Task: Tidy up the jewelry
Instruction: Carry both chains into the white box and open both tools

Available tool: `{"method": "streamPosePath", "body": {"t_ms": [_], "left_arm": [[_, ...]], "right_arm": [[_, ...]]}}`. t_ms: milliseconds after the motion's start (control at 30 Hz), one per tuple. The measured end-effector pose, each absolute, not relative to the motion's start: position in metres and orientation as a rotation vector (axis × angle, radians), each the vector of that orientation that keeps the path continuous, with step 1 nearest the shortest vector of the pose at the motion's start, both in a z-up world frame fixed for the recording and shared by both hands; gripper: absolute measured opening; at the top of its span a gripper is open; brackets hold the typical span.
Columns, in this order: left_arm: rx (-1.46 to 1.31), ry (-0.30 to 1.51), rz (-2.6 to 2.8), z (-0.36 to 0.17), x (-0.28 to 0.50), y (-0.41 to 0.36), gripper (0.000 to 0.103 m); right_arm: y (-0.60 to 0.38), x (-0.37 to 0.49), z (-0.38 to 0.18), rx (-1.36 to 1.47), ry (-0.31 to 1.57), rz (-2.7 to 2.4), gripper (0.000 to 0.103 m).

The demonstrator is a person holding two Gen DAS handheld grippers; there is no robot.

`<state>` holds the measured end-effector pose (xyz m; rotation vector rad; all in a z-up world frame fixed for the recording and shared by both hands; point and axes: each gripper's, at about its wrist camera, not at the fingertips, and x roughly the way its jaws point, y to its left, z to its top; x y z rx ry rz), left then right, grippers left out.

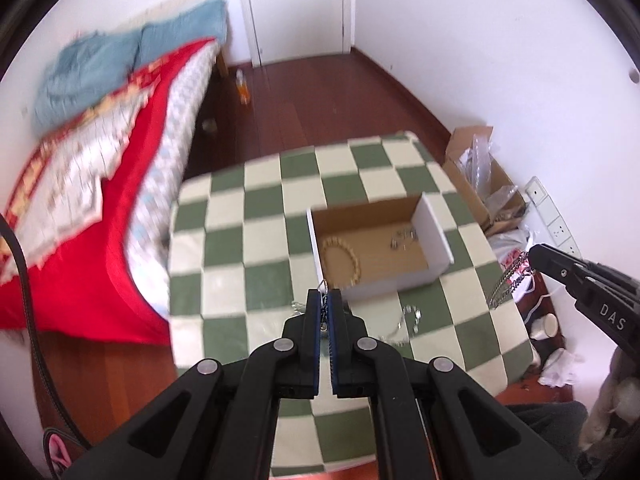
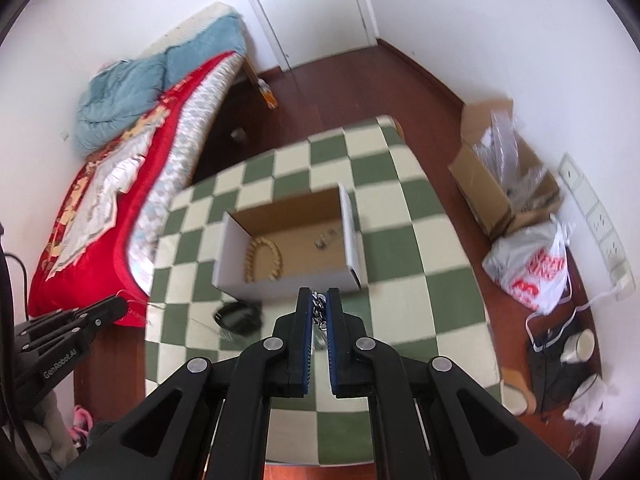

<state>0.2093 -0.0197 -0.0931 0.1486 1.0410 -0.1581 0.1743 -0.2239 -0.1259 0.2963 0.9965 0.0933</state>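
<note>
An open cardboard box (image 1: 434, 238) (image 2: 352, 236) sits on the green-and-cream checkered table (image 1: 248, 224) (image 2: 400, 200). Inside lie a wooden bead bracelet (image 1: 340, 260) (image 2: 264, 258) and a small silver piece (image 1: 402, 238) (image 2: 326, 238). My left gripper (image 1: 325, 300) is shut on a thin silver chain, above the table just in front of the box. My right gripper (image 2: 319, 300) is shut on a heavy silver link chain (image 2: 319, 310), which hangs from it at the right in the left wrist view (image 1: 506, 284). Another silver chain (image 1: 408, 322) and a dark bangle (image 2: 238, 316) lie on the table.
A bed with a red quilt (image 1: 80, 208) (image 2: 100, 208) runs along the left. A cardboard box of plastic wrap (image 2: 504, 184), a white bag (image 2: 532, 268) and cups (image 2: 576, 346) stand on the wooden floor at the right, by the wall.
</note>
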Motion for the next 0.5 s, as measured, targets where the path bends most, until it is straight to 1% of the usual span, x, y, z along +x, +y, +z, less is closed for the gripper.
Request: {"method": "streamPosePath", "body": {"t_ms": [333,500], "left_arm": [[0.106,0.963,-0.186,-0.043,0.236,-0.029,0.001],[0.077,0.985,-0.215,-0.037,0.265,-0.03,0.001]], "right_arm": [[-0.207,0.198,-0.057,0.258,0.923,0.162,0.007],[-0.205,0.206,-0.039,0.27,0.907,0.186,0.007]]}}
